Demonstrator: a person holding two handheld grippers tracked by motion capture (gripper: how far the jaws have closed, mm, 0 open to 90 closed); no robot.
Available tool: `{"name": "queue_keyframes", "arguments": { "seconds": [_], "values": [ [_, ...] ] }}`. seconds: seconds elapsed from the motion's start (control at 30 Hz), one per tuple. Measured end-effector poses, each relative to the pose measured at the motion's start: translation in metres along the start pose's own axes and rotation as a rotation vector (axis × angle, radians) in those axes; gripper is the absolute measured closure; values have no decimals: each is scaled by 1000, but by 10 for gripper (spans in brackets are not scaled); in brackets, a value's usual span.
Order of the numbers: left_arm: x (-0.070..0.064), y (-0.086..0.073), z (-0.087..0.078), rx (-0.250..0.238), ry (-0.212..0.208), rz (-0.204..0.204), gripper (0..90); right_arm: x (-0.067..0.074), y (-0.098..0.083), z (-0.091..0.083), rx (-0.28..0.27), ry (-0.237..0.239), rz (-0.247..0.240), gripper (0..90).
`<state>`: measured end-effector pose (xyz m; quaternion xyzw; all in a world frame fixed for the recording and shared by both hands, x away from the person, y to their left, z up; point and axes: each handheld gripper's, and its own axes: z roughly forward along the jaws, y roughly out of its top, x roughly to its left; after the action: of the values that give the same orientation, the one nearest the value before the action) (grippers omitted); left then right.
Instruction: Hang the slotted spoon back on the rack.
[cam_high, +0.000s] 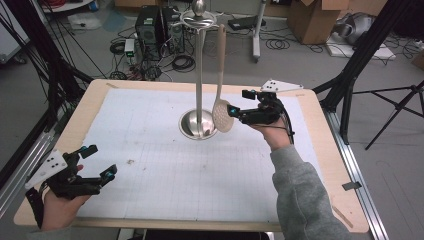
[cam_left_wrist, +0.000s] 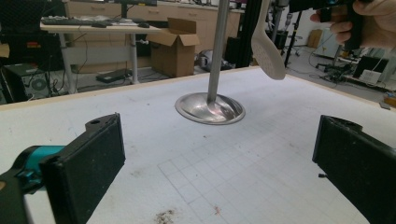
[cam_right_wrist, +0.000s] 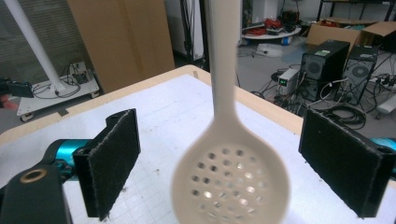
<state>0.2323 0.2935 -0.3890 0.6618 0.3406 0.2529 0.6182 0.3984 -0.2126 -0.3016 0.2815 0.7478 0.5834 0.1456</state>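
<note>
Leftmost, the left gripper (cam_high: 95, 165) rests low on the worktop (cam_high: 150, 165), fingers (cam_left_wrist: 88, 172) spread wide on nothing, likely just waiting, well apart from the stand (cam_high: 199, 75). Next comes that steel stand, whose top ring carries the skimmer (cam_high: 220, 95) by its handle end. It is a pale, long-handled spoon with a round, perforated bowl. At the right gripper (cam_high: 239, 102), the bowl hangs between the parted fingers (cam_right_wrist: 112, 163), touching neither, so the stand appears to bear its weight.
</note>
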Motion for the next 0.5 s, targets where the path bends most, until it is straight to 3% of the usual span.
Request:
{"name": "queue_keyframes", "arguments": {
  "seconds": [0.4,0.5],
  "values": [
    [1,1,8,-1,-13,0,27,5,-19,-10,24,1,-27,116],
    [0,2,11,0,-12,10,27,5,-23,-15,-1,25,3,115]
  ]
}}
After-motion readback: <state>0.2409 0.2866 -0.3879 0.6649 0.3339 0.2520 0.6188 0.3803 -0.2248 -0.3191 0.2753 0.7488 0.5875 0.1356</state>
